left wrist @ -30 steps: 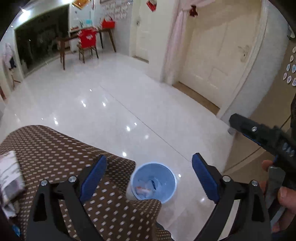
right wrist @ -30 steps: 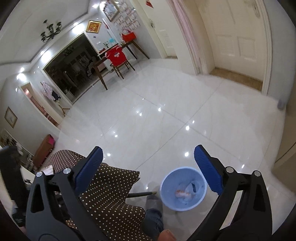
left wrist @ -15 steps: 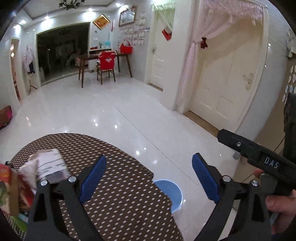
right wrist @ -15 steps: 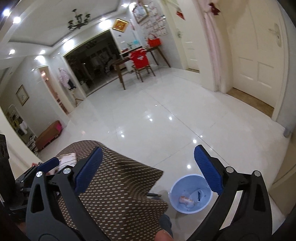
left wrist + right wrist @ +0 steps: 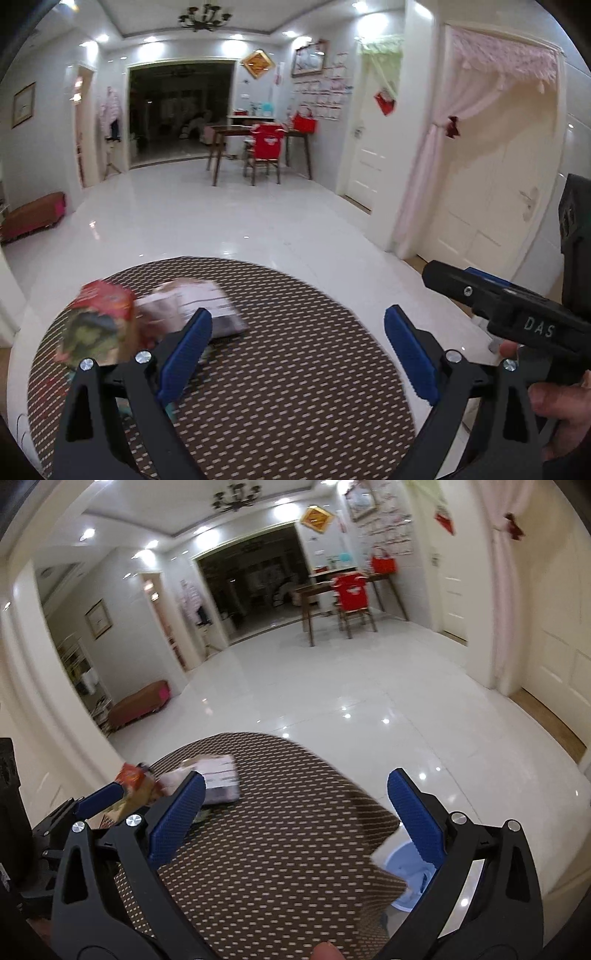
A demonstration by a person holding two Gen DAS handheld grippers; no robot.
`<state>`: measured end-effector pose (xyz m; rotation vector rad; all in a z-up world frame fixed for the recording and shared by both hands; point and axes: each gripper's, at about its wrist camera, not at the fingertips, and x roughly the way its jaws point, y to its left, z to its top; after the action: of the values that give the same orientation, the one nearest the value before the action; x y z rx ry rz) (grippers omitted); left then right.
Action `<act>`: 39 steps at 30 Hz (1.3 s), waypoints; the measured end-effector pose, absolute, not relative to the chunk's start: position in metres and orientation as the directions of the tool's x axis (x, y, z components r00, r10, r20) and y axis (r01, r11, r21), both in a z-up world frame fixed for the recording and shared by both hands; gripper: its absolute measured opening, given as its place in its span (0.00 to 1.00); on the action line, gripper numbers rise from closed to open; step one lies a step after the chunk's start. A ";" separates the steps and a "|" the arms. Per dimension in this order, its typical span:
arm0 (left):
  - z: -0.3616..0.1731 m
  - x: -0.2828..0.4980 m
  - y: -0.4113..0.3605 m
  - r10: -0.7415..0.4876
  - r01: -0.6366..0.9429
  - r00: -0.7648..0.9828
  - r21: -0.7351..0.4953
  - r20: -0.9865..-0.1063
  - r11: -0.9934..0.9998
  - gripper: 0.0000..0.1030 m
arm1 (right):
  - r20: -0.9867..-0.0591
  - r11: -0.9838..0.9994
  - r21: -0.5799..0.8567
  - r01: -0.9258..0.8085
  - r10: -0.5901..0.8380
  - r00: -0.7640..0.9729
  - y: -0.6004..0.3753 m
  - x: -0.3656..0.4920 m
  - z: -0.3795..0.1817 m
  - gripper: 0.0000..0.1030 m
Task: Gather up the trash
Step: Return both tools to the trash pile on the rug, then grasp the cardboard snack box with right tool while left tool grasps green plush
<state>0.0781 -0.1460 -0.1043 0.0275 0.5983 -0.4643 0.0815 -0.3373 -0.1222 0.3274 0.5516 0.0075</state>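
Brown cloth with pale dots is covering a round table (image 5: 280,369), and that table is serving as the landmark for everything else. At its left edge a crumpled red and green snack wrapper (image 5: 98,326) is lying, blurred, with a flattened white and grey printed packet (image 5: 207,306) just beside it toward the table's middle. Both are probably light, thin and crinkly, so they will likely yield under a squeeze and slide on the cloth; pinching a raised fold of the wrapper, or the packet's near edge, looks like the safest hold (a flat press from above would probably only push them along).

Over the near part of the table, the left gripper (image 5: 295,350) is hovering with its blue pads spread wide and nothing between them. The trash is sitting to the left of and slightly beyond its left finger, not inside the gap.

Farther right, the right gripper (image 5: 291,812) is also gaping wide and carrying nothing. In its view the packet (image 5: 218,779) is lying just past the left pad. Below the table's right edge, a pale blue plastic bin (image 5: 410,878) is standing on the white glossy floor, partly hidden by the right finger.
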 end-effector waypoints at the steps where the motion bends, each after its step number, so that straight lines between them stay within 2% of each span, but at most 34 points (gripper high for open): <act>1: -0.105 0.078 -0.137 -0.398 0.409 0.735 -0.109 -0.550 0.906 0.90 | -0.515 0.950 0.304 0.064 0.108 0.850 -0.329 0.084 -0.123 0.94; 10: -0.124 0.075 -0.052 -0.267 0.229 0.768 -0.140 -0.582 0.963 0.90 | -0.559 0.962 0.253 -0.104 0.233 0.796 -0.241 0.112 -0.134 0.94; 16: -0.151 0.068 0.021 -0.143 0.059 0.762 -0.152 -0.631 0.987 0.90 | -0.585 0.946 0.169 -0.277 0.322 0.744 -0.160 0.132 -0.144 0.94; 19: -0.164 0.066 0.051 -0.077 -0.019 0.749 -0.137 -0.658 0.990 0.90 | -0.607 0.931 0.130 -0.340 0.346 0.715 -0.126 0.142 -0.152 0.94; 25: -0.181 0.062 0.088 -0.030 -0.089 0.725 -0.137 -0.688 0.987 0.90 | -0.646 0.913 0.031 -0.406 0.328 0.689 -0.072 0.164 -0.178 0.92; 27: -0.184 0.063 0.095 -0.022 -0.102 0.722 -0.138 -0.692 0.985 0.90 | -0.656 0.916 0.049 -0.399 0.330 0.679 -0.068 0.172 -0.185 0.73; 29: -0.189 0.065 0.098 -0.020 -0.109 0.718 -0.140 -0.696 0.984 0.90 | -0.666 0.920 0.092 -0.380 0.341 0.664 -0.068 0.181 -0.191 0.38; 32: -0.196 0.071 0.099 -0.022 -0.109 0.710 -0.141 -0.704 0.984 0.90 | -0.656 0.922 0.162 -0.352 0.367 0.660 -0.077 0.185 -0.195 0.17; 35: -0.201 0.081 0.097 -0.034 -0.096 0.705 -0.143 -0.709 0.985 0.90 | -0.624 0.913 0.231 -0.337 0.405 0.668 -0.095 0.180 -0.191 0.11; 39: -0.208 0.095 0.091 -0.046 -0.082 0.692 -0.141 -0.721 0.987 0.90 | -0.586 0.898 0.306 -0.317 0.440 0.680 -0.120 0.175 -0.183 0.08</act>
<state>0.0946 0.0907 -0.2079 -0.1667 0.8076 0.0202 0.1745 -0.1204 -0.1834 0.1853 0.7039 0.4278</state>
